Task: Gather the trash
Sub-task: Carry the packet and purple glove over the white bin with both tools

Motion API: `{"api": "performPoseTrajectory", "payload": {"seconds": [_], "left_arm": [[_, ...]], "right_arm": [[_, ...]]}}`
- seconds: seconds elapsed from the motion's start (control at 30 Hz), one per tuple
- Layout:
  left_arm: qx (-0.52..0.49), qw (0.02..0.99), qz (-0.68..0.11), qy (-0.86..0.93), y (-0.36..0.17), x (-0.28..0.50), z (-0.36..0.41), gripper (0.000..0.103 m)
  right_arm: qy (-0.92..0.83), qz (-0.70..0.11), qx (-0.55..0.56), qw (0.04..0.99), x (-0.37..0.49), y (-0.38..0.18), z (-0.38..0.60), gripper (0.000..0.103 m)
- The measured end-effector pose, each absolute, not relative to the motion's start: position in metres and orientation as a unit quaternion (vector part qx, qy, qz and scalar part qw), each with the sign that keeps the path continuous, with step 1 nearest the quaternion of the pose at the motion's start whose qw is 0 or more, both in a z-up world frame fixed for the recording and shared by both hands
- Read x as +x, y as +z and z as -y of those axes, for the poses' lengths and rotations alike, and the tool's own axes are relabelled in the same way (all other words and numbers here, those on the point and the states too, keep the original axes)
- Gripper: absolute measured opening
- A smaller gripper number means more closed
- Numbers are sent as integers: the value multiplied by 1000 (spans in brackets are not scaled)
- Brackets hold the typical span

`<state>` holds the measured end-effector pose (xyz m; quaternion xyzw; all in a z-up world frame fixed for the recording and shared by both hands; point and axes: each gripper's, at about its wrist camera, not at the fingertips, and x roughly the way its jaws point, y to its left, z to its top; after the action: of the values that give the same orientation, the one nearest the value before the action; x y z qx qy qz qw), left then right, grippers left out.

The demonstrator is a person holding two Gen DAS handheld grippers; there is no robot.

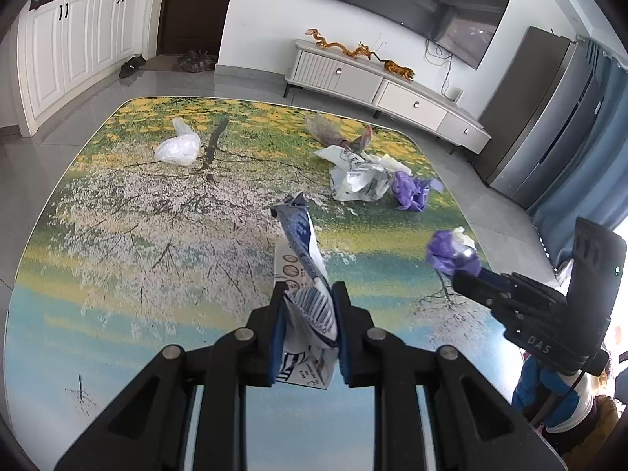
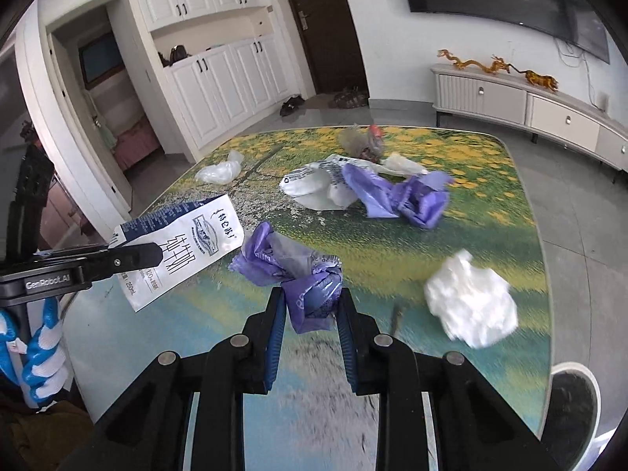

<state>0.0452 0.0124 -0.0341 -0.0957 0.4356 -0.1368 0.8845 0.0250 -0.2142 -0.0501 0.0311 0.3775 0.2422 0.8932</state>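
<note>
My left gripper [image 1: 308,294] is shut on a flattened blue and white milk carton [image 1: 304,274], held above the table; the carton also shows in the right wrist view [image 2: 184,243]. My right gripper [image 2: 310,300] is shut on a crumpled purple plastic wrapper [image 2: 298,274], held above the table; the wrapper shows in the left wrist view [image 1: 451,251] too. On the printed tabletop [image 1: 157,235] lie a white plastic bag [image 1: 176,149], a printed white bag [image 2: 314,184], another purple bag [image 2: 408,196], a clear wrapper [image 2: 361,139] and a crumpled white tissue [image 2: 471,298].
A round dark bin [image 2: 573,404] stands on the floor past the table's right edge. A TV cabinet [image 1: 384,86] runs along the far wall. White cupboards [image 2: 219,78] and a dark door [image 2: 322,27] are at the back.
</note>
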Motion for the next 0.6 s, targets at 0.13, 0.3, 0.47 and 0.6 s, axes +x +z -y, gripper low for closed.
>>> {"api": "performPoseTrajectory", "payload": {"seconds": [0.13, 0.3, 0.47, 0.6], "left_arm": [[-106, 886, -428, -142, -28, 39, -14, 20], [-119, 890, -413, -152, -12, 30, -16, 20], [-113, 891, -399, -185, 8, 19, -2, 20], [-91, 885, -392, -235, 23, 14, 31, 20]], "right_arm": [[233, -368, 44, 899, 14, -45, 228, 24], [216, -355, 60, 908, -2, -37, 247, 24], [187, -344, 80, 917, -18, -31, 273, 24], [148, -335, 97, 925, -36, -28, 304, 24]]}}
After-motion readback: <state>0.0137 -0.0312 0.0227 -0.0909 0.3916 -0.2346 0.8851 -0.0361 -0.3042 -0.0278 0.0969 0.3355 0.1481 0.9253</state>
